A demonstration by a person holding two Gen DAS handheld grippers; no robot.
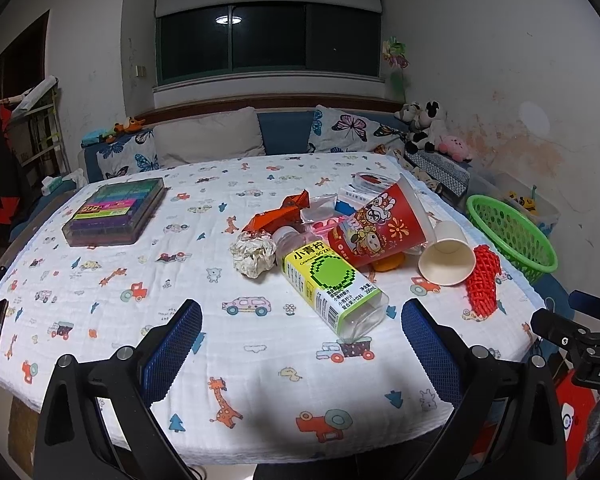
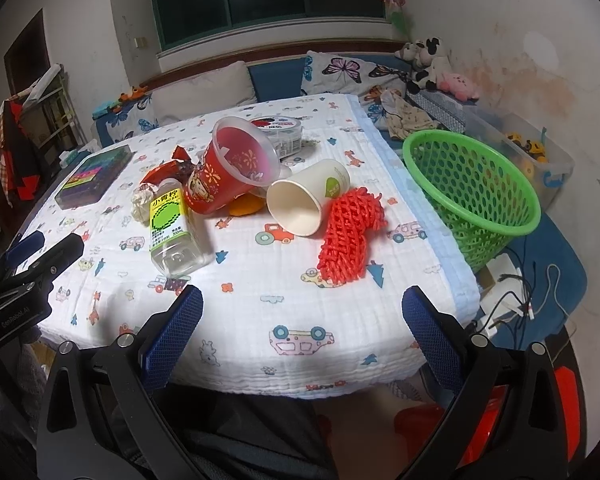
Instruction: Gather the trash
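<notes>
Both grippers hover above the near edge of the desk, which is covered with a white cloth printed with cartoon cars and animals. The left gripper has its blue-padded fingers spread wide with nothing between them, and the right gripper is spread just as wide and empty.

The trash lies in a loose heap around the clear juice bottle with the yellow-green label, which lies on its side with its base toward the grippers. Touching the bottle's neck side is a crumpled paper ball. Behind the bottle, an orange-red wrapper lies flat. A red printed plastic cup is tipped over just beside the bottle, leaning on an orange scrap. Farther from the bottle, a white paper cup lies on its side, mouth toward the grippers, touching a red foam net. A green mesh basket stands off the desk's far side from the bottle, beyond the net. A flat box of coloured pieces lies well apart from the bottle on its other side.
</notes>
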